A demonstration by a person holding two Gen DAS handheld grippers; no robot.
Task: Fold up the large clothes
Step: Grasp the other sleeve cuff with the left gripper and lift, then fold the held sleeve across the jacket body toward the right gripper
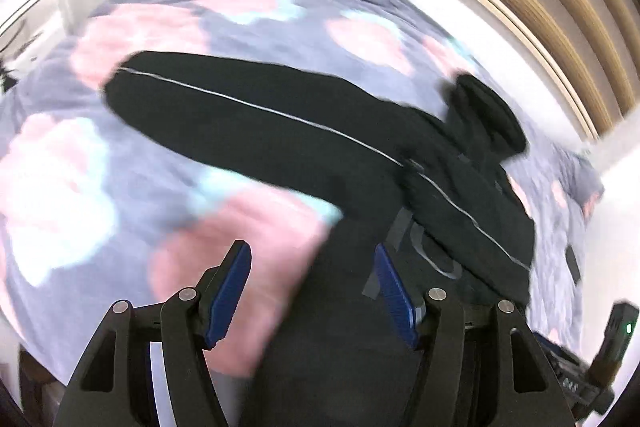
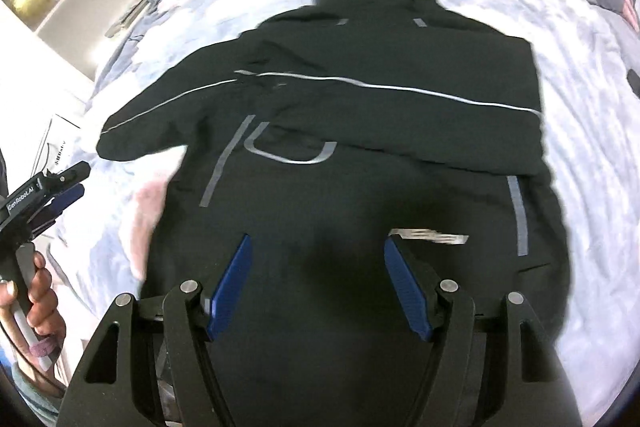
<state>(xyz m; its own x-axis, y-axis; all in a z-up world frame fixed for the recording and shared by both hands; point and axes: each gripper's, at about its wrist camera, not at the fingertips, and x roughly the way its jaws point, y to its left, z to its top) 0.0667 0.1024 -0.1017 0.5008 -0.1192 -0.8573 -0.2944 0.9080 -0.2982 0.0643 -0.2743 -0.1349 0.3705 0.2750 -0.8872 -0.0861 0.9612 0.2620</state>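
Blurring jacket [image 1: 304, 131] hem (lower edge cropped)

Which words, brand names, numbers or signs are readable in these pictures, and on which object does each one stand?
"GenRobot.AI": white letters on the side of the black left gripper, right wrist view.
White printed mark on the black hooded jacket: too blurred to read.
Dark print on the white paper sheet: too small to read.

The jacket's [image 2: 360, 147] hem is cut off below; the bedspread [image 1: 140, 167] is motion-blurred.
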